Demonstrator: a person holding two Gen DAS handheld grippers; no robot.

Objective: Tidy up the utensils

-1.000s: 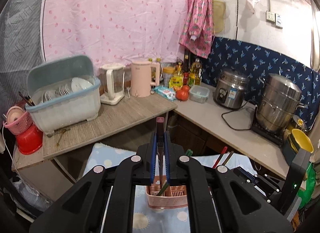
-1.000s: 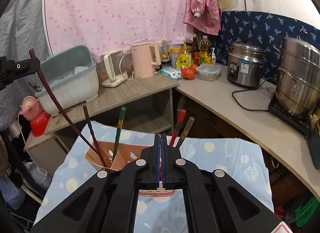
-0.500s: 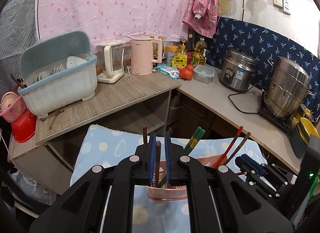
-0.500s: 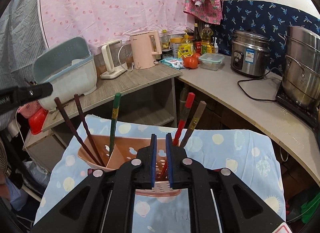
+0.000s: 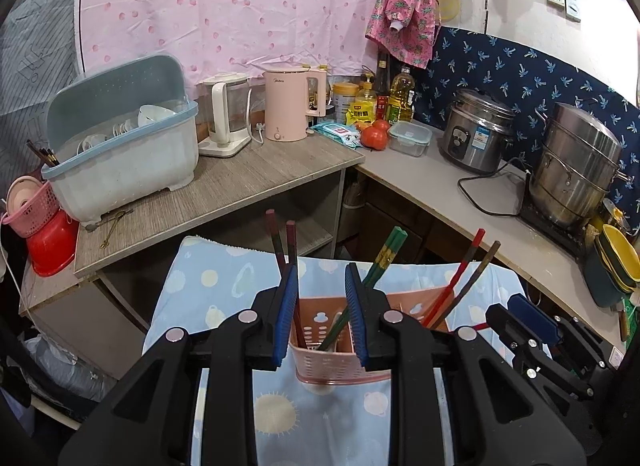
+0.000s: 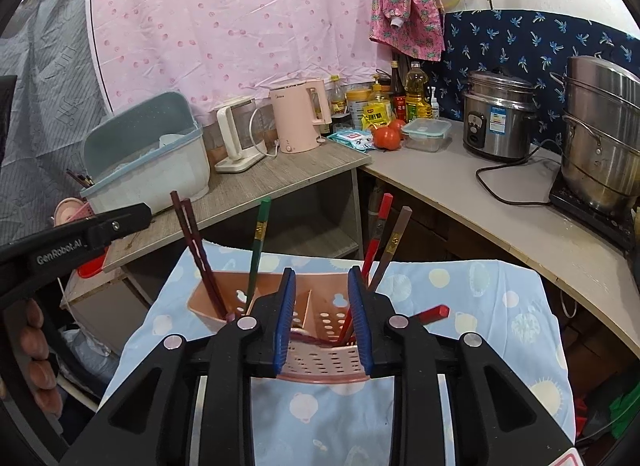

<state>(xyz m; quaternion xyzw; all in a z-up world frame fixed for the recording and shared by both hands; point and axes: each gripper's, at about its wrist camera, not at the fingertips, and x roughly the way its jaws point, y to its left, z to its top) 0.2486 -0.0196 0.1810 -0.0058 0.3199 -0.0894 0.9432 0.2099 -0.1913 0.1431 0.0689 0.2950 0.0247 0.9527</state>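
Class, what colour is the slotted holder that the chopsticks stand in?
Pink; the holder shows best in the right wrist view.

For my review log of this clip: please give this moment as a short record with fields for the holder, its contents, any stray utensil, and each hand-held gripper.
holder: pink utensil basket on the blue patterned cloth
contents: dark red chopsticks, green chopstick, red chopstick, brown chopstick, all leaning upright
stray: red chopstick lying beside the basket
left hand-held gripper: open, holding nothing
right hand-held gripper: open, holding nothing
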